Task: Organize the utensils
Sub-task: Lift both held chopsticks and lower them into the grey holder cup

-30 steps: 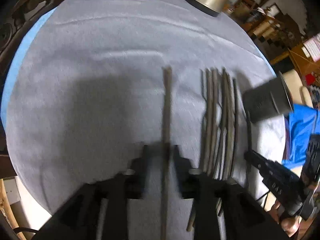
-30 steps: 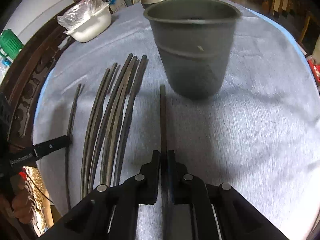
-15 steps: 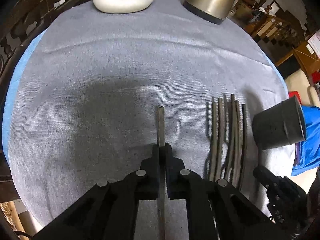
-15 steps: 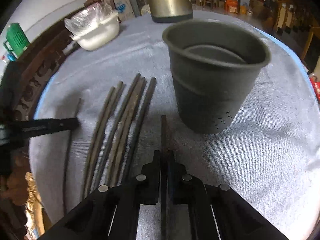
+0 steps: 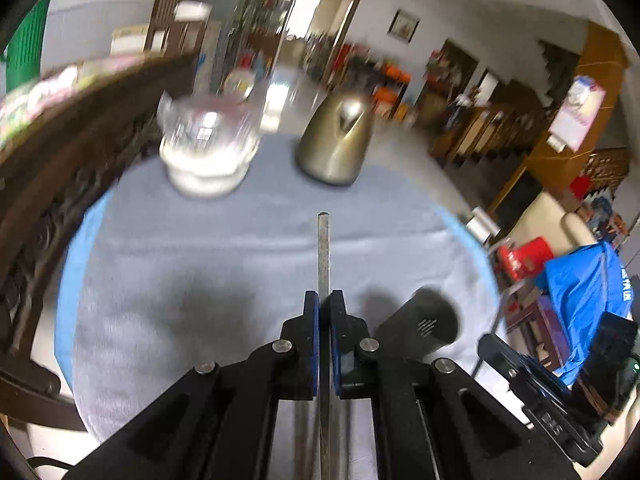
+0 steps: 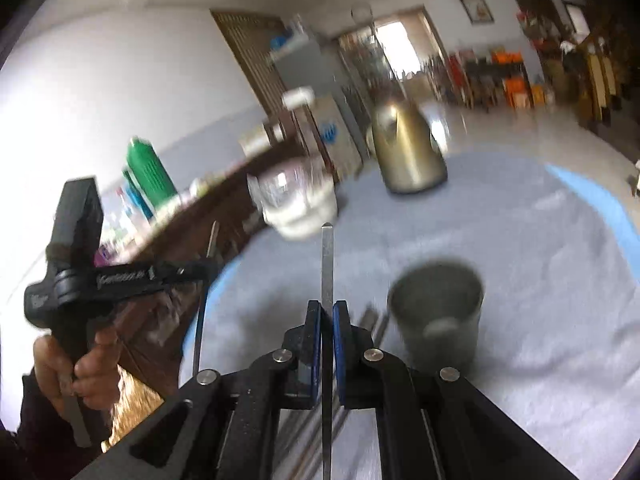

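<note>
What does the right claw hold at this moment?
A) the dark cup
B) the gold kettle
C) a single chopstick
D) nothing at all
C: in the right wrist view the right claw is shut on one chopstick, which sticks up between its pads, while the dark cup stands on the table apart from it.

- Bright light is coming through a doorway point(image 5: 316, 12) in the far wall.
- A picture point(image 5: 404, 26) is hanging on the pale wall.
- Wooden shelves point(image 5: 492, 120) are standing along the shiny floor point(image 6: 532, 136).
</note>
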A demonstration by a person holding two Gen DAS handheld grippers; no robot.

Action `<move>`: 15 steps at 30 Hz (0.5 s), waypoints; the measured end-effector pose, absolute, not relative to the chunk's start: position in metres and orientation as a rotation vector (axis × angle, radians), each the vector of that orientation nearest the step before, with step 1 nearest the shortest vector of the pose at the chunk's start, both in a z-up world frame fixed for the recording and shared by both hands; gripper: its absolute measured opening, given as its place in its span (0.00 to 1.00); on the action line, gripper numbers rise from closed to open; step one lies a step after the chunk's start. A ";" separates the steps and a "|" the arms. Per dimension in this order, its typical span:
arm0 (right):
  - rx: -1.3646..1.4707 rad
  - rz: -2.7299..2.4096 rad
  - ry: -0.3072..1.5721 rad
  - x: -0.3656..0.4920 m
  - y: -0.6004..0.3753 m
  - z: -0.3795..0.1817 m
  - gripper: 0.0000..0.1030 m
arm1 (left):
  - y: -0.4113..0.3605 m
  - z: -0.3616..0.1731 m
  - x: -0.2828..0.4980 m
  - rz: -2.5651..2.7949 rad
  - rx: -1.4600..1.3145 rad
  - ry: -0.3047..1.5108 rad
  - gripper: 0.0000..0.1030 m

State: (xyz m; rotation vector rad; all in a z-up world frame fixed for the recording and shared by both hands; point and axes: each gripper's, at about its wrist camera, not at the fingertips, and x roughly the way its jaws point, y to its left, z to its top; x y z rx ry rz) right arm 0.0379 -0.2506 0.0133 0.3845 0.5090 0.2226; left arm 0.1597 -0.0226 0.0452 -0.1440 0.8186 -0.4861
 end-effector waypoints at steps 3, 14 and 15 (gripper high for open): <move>0.379 0.192 0.397 0.038 -0.260 0.036 0.06 | -0.029 0.073 0.150 -0.503 -0.193 0.709 0.05; 0.379 -0.015 0.083 0.043 -0.296 0.079 0.06 | -0.056 0.111 0.152 -0.495 -0.425 0.336 0.05; 0.376 -0.031 0.065 0.046 -0.297 0.081 0.06 | -0.064 0.111 0.154 -0.492 -0.424 0.316 0.05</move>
